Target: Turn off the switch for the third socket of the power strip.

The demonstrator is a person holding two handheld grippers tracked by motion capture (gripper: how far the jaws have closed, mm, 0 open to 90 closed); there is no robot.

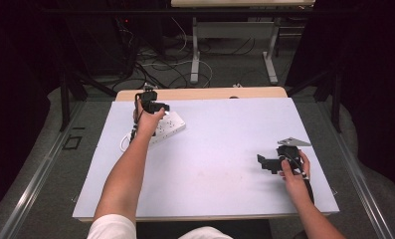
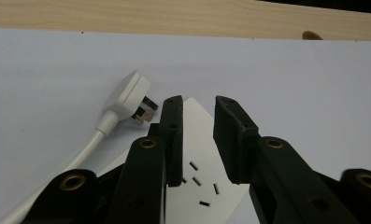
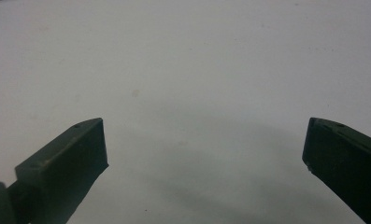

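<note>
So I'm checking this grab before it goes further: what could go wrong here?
The left gripper straddles the flat white power strip near one end, so the strip might tilt or slip when lifted. The white plug on its cable lies loose beside it and could drag or snag.

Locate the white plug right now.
In the left gripper view the white plug lies on the white tabletop, just left of the left gripper and beside the power strip.
</note>
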